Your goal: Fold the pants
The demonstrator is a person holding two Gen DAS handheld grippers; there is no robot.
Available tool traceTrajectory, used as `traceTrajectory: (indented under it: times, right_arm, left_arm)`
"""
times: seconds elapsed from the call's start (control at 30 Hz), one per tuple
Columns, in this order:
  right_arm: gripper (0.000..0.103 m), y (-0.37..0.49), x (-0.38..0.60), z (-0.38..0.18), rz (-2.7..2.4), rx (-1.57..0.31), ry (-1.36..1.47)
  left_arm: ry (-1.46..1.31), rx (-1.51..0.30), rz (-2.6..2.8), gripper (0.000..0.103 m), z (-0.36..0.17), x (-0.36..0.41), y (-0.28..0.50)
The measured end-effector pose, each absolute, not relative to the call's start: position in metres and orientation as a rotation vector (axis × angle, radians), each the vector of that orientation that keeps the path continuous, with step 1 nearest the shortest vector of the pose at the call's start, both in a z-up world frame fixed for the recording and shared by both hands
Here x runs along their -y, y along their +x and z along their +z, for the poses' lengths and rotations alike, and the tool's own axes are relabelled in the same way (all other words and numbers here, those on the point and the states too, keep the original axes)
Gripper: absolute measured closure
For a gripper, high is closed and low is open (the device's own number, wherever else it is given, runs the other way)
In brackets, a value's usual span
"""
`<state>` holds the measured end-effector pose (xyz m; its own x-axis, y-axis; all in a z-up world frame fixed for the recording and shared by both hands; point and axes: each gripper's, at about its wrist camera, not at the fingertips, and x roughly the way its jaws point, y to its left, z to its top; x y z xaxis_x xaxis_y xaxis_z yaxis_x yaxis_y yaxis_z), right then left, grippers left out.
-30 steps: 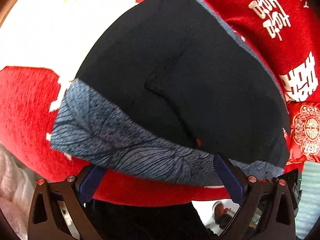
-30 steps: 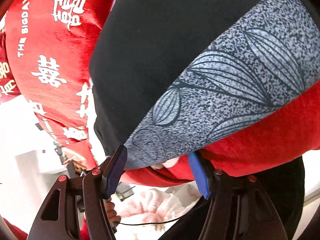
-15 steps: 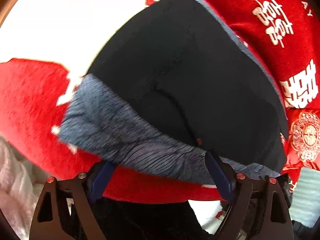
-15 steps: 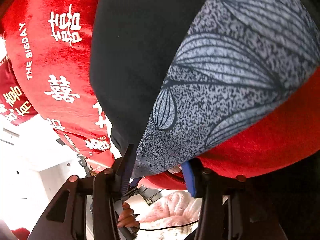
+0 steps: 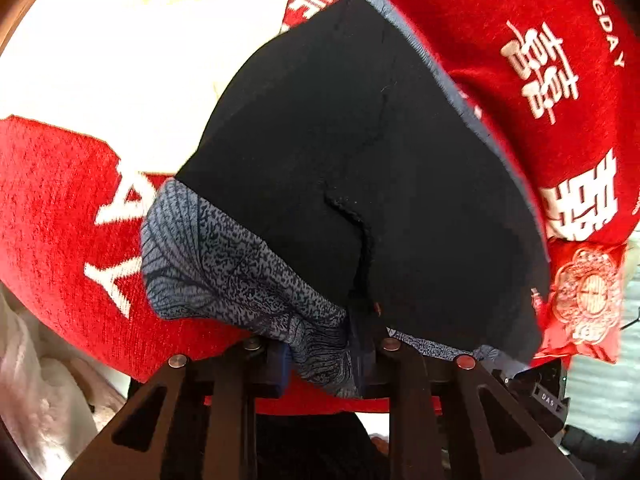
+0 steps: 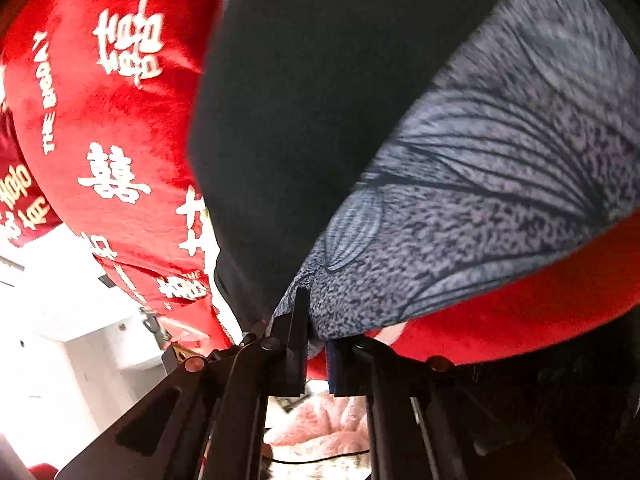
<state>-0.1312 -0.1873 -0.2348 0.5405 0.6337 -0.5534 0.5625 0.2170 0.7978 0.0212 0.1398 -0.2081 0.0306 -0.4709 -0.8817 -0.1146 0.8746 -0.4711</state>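
**Both tongs clamped on the patterned band of the pants**

At the far left of the left wrist view a pale fluffy cloth (image 5: 44,396) sits low, beside the red blanket (image 5: 52,216) with white lettering that covers the surface. The pants (image 5: 360,168) lie flat on that blanket: a broad black panel with a curved stitched seam down its middle, bordered along its near edge by a blue-grey band (image 5: 224,264) printed with dark leaf lines. The left tongs (image 5: 322,354) have just been closing and now pinch that band near the foot of the seam, the cloth bunched and folded between the blue pads. To the right of the pants the blanket carries large white characters, and a small red packet (image 5: 588,300) with a white round emblem lies just beside the black edge.

In the right wrist view, the blanket fills the left side, its white characters (image 6: 128,40) and the words THE BIGDAY running along it. The black panel of the pants (image 6: 304,100) takes the centre, and the patterned band (image 6: 500,184) spreads wide to the right, somewhat blurred. The right tongs (image 6: 318,332) have just been closing too, and are clenched tight on the corner of that band where it meets the black cloth. Below them shows a pink fluffy fabric (image 6: 320,428).
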Motion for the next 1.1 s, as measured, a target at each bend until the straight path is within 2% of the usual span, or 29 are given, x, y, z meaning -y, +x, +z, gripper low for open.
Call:
traceTrajectory:
  times: [0.33, 0.53, 0.7, 0.77, 0.8, 0.83, 1.03, 1.1]
  right_arm:
    - [0.095, -0.068, 0.211, -0.148, 0.211, -1.138, 1.218]
    - [0.092, 0.025, 0.239, -0.128, 0.295, -1.218, 1.051]
    - [0.091, 0.111, 0.262, -0.154, 0.289, -1.289, 0.985]
    - [0.091, 0.139, 0.269, -0.174, 0.280, -1.327, 0.948]
    - [0.091, 0.154, 0.272, -0.184, 0.270, -1.349, 0.917]
    - [0.091, 0.164, 0.275, -0.194, 0.266, -1.361, 0.901]
    - [0.091, 0.202, 0.281, -0.241, 0.212, -1.434, 0.908]
    - [0.085, 0.204, 0.280, -0.235, 0.246, -1.447, 0.889]
  left_arm:
    - [-0.438, -1.427, -0.329, 0.078, -0.137, -0.109, 0.073]
    - [-0.355, -1.325, -0.306, 0.077, -0.125, -0.067, 0.138]
    - [-0.261, -1.256, -0.260, 0.070, -0.145, -0.036, 0.202]
    - [-0.232, -1.239, -0.232, 0.055, -0.157, -0.028, 0.223]
    - [-0.205, -1.223, -0.196, 0.044, -0.163, -0.024, 0.233]
    - [-0.185, -1.211, -0.170, 0.042, -0.170, -0.022, 0.241]
    - [-0.147, -1.270, -0.094, 0.042, -0.199, -0.008, 0.270]
    - [-0.145, -1.267, -0.094, 0.042, -0.191, -0.011, 0.269]
